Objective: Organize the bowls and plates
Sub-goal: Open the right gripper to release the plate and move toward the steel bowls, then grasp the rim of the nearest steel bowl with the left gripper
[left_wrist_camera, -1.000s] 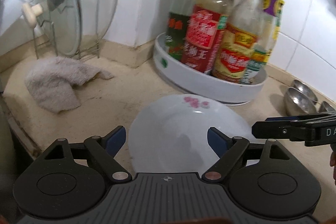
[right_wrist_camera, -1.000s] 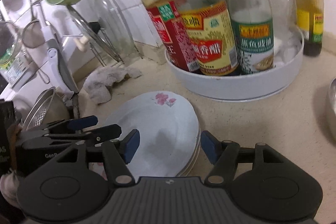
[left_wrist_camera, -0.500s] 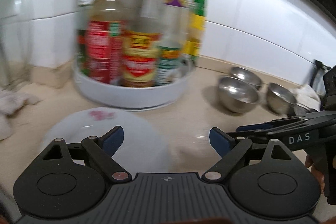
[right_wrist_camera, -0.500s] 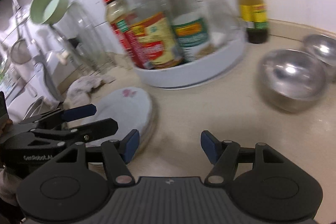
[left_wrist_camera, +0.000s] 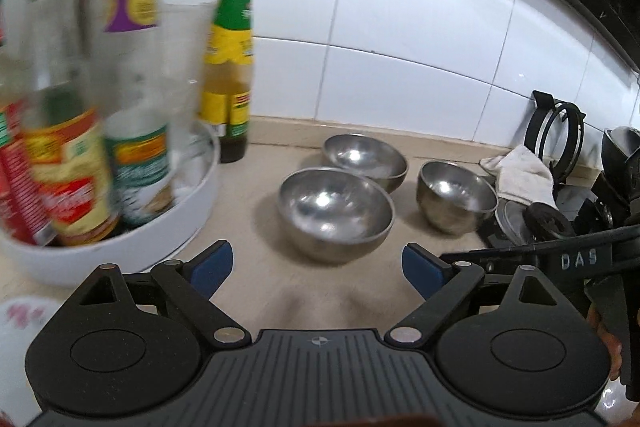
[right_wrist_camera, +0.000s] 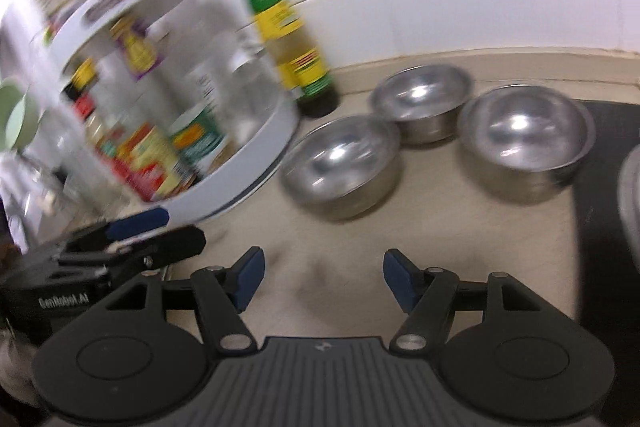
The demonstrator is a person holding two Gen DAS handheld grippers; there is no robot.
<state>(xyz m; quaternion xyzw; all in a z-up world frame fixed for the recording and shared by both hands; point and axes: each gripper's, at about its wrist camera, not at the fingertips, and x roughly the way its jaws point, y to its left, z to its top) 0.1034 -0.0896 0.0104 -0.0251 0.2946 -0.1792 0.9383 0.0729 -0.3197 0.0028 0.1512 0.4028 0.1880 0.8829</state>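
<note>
Hovering empty with jaws just widened, the left tool [left_wrist_camera: 318,269] faces three steel bowls [left_wrist_camera: 335,213] just ahead.

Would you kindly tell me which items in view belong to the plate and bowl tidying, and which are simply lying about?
Part of the job:
- three steel bowls
- floral plate, just in frame

Lying about:
- sauce bottle rack
- green-labelled bottle beside it
- white cloth
</note>
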